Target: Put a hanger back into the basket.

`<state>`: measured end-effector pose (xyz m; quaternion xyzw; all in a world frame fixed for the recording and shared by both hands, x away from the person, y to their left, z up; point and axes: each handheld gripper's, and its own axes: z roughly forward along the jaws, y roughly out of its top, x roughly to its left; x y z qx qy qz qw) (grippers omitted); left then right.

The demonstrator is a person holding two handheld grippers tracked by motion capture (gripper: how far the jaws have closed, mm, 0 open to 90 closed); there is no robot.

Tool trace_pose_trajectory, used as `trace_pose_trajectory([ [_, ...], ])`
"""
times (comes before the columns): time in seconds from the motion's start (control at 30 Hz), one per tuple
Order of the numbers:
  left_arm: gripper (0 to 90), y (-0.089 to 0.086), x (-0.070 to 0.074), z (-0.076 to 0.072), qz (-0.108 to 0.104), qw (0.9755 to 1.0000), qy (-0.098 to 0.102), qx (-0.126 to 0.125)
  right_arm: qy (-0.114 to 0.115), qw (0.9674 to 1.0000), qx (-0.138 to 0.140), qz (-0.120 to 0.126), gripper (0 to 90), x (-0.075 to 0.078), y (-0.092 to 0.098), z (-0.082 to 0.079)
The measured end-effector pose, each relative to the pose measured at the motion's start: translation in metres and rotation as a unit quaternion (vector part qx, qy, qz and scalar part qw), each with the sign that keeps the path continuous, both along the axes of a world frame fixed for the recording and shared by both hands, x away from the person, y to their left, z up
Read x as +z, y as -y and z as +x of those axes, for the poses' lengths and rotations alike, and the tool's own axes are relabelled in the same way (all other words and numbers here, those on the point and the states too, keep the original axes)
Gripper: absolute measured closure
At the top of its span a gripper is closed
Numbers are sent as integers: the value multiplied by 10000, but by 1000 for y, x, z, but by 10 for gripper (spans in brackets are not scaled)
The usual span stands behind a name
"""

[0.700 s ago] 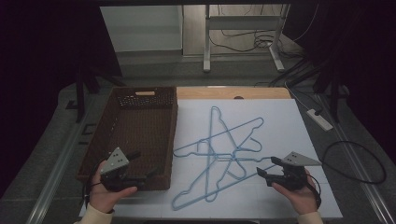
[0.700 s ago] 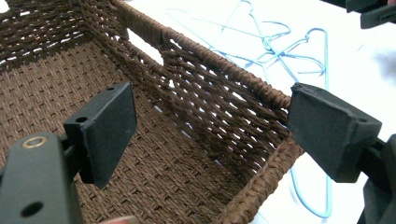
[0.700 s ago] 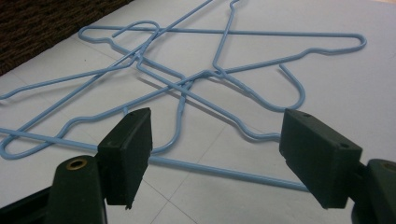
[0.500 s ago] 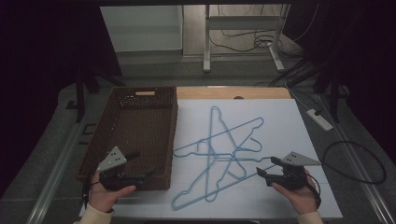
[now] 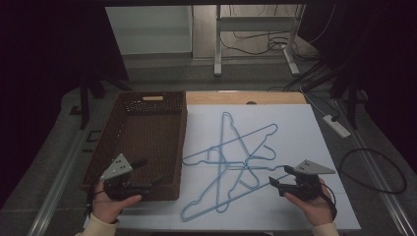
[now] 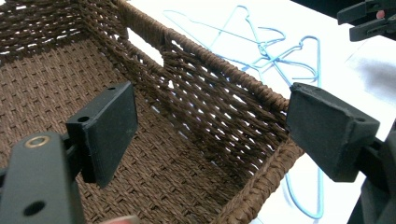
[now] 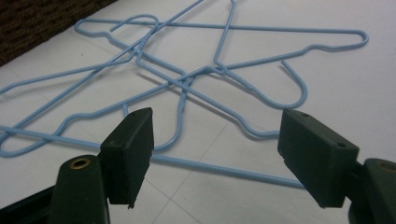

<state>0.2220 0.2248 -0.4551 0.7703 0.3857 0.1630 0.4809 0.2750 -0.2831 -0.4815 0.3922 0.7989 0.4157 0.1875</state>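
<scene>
The blue wire hangers [image 5: 231, 167] lie in a loose tangle on the white board [image 5: 295, 128], their hooks and shoulders crossing one another near the middle, just to the right of the brown wicker basket [image 5: 147, 137]; overlapped like this, no single one can be lifted without dragging on its neighbours, which is probably why both tools are held back for now. The right gripper [image 5: 280, 181] hovers low at the near right edge of the tangle, its jaws spread wide with nothing between them, and in the right gripper view they frame the nearest straight bar and a curved hook [image 7: 289, 88], so it looks lined up to take a first hanger by an outer wire instead of reaching into the knot. The left gripper [image 5: 150, 179] sits over the basket's near right corner, likewise released and empty, its pads [image 6: 109, 126] standing either side of the woven wall [image 6: 224, 107]; from there it could steady the basket or receive a hanger passed across. The basket holds nothing and stands beside the board, a likely destination for the hangers, none of which has yet been moved.
</scene>
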Motion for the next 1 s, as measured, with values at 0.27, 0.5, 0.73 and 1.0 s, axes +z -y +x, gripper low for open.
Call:
trace_pose_trajectory([
  [0.27,178,2,3,0,41,10000,16,-56,-40,10000,-13,-48,280,2,-5,2],
  [0.5,183,2,2,1,39,9999,-1,-117,-122,9999,60,46,285,10,-15,12],
  [0.73,186,3,3,0,23,9999,5,-169,-382,9985,364,-111,307,22,-53,34],
  [1.0,187,7,1,1,68,9997,-26,-247,-765,9937,604,-550,337,17,-102,67],
])
